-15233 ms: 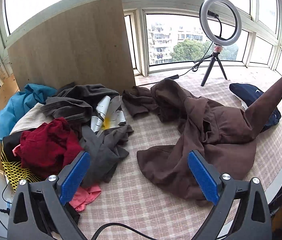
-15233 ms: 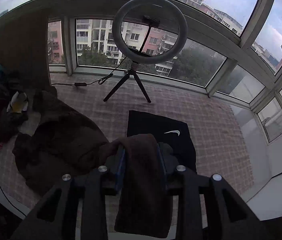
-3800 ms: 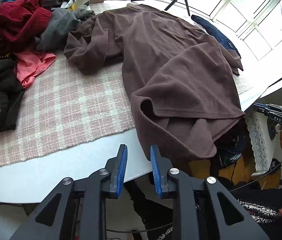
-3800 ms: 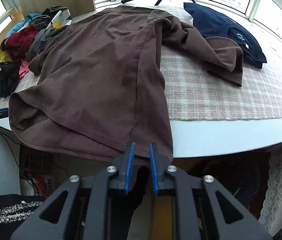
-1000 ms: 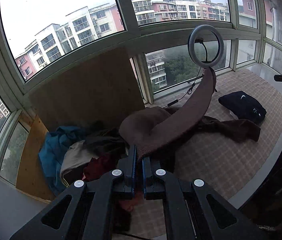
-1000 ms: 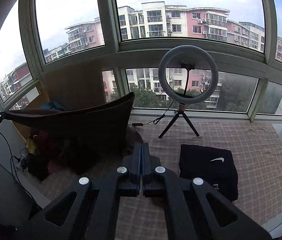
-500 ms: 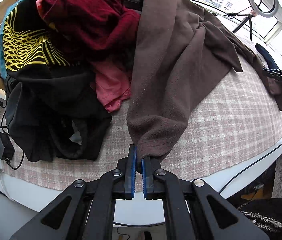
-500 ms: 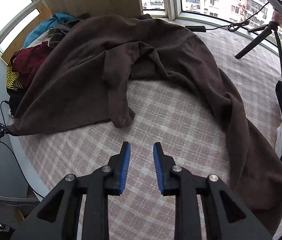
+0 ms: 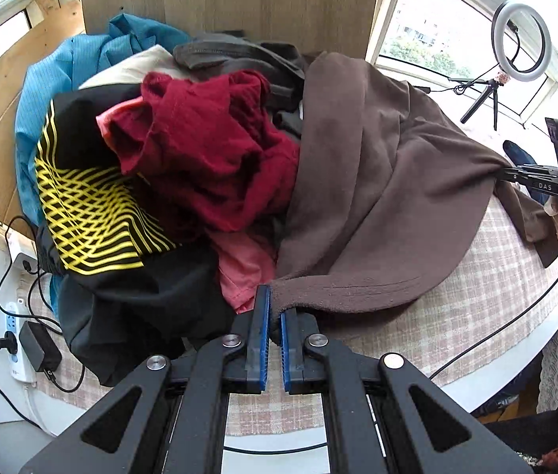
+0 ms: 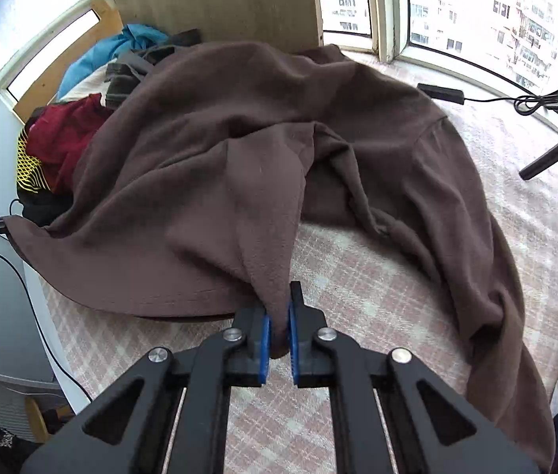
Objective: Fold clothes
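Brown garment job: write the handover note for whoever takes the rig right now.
Left gripper: shut on the brown garment, pinching one end by the table's near edge.
Right gripper: jaws closing, with a fold of the same garment between the pads.
Garment: draped in a loose heap across the checked cloth, part of it lying over the clothes pile at the left.
Done: both ends picked up; a dark blue garment lies at the far right.
Left: spread it flat, fold it, then work through the pile.
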### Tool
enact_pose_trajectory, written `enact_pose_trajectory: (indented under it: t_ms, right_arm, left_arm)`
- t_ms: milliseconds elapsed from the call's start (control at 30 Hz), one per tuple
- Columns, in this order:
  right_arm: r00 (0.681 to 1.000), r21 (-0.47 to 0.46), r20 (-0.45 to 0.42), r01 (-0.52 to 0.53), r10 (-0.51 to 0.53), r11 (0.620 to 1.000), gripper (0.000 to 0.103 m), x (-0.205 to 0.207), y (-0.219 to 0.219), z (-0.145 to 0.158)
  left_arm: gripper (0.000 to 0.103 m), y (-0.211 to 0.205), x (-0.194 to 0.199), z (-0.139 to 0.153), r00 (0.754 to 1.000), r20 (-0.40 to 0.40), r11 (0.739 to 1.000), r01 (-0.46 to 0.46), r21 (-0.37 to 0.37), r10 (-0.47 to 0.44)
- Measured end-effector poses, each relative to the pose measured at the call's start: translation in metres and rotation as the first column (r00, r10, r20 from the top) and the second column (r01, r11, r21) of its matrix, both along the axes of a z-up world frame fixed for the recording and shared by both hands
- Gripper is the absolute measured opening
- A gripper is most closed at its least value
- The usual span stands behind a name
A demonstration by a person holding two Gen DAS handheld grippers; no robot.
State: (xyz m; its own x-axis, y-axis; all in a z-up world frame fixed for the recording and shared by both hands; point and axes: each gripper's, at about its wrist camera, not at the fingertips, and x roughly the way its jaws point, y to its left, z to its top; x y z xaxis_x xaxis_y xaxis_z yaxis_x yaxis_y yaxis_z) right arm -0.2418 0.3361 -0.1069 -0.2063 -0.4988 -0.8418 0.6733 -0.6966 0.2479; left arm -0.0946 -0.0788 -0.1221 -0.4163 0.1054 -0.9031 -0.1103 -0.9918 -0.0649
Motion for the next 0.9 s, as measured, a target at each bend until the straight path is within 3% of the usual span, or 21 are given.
enact_pose_trajectory:
  t_ms: [133, 233, 333, 400, 533, 600, 667, 733, 833, 900]
  right_arm:
    - [0.994, -0.169, -0.042, 0.092, -0.101, 0.981, 0.007, 0.047, 0.106, 0.104]
    - [0.984, -0.199, -0.111, 0.115, -0.139, 0.973, 0.007, 0.123, 0.17, 0.143]
    - [0.98, -0.221, -0.067, 0.166, -0.185, 0.961, 0.007, 0.196, 0.214, 0.14]
    - [0.976, -0.244, 0.01, 0.215, -0.219, 0.946, 0.007, 0.234, 0.239, 0.125]
    - [0.938, -0.251, 0.165, 0.339, -0.305, 0.907, 0.007, 0.26, 0.267, 0.071]
    - [0.915, -0.247, 0.215, 0.389, -0.341, 0.888, 0.007, 0.243, 0.269, 0.044]
    - [0.908, -0.221, 0.211, 0.405, -0.362, 0.887, 0.007, 0.212, 0.262, 0.025]
    - [0.901, -0.228, 0.207, 0.424, -0.382, 0.876, 0.007, 0.164, 0.25, 0.024]
    - [0.892, -0.262, 0.187, 0.449, -0.412, 0.854, 0.007, 0.078, 0.224, 0.043]
    - [0.896, -0.297, 0.102, 0.442, -0.432, 0.846, 0.007, 0.024, 0.199, 0.097]
  left_arm:
    - [0.004, 0.007, 0.028, 0.065, 0.99, -0.137, 0.994, 0.037, 0.102, -0.023]
    - [0.004, 0.028, 0.065, 0.088, 0.982, -0.179, 0.981, 0.093, 0.168, -0.062]
    - [0.004, 0.054, 0.104, 0.092, 0.984, -0.158, 0.976, 0.106, 0.189, -0.077]
    - [0.004, 0.062, 0.134, 0.085, 0.991, -0.12, 0.976, 0.086, 0.201, -0.062]
    - [0.004, 0.073, 0.16, 0.05, 0.998, 0.002, 0.965, 0.063, 0.255, -0.065]
    - [0.004, 0.081, 0.147, 0.025, 0.995, 0.061, 0.961, 0.06, 0.269, -0.079]
    - [0.004, 0.088, 0.116, 0.003, 0.992, 0.088, 0.965, 0.062, 0.255, -0.087]
    - [0.004, 0.09, 0.069, -0.006, 0.99, 0.098, 0.952, 0.063, 0.298, -0.096]
    - [0.004, 0.091, -0.024, 0.021, 0.997, 0.051, 0.95, 0.045, 0.308, -0.064]
    - [0.004, 0.091, -0.083, 0.072, 0.998, -0.044, 0.952, 0.049, 0.304, -0.037]
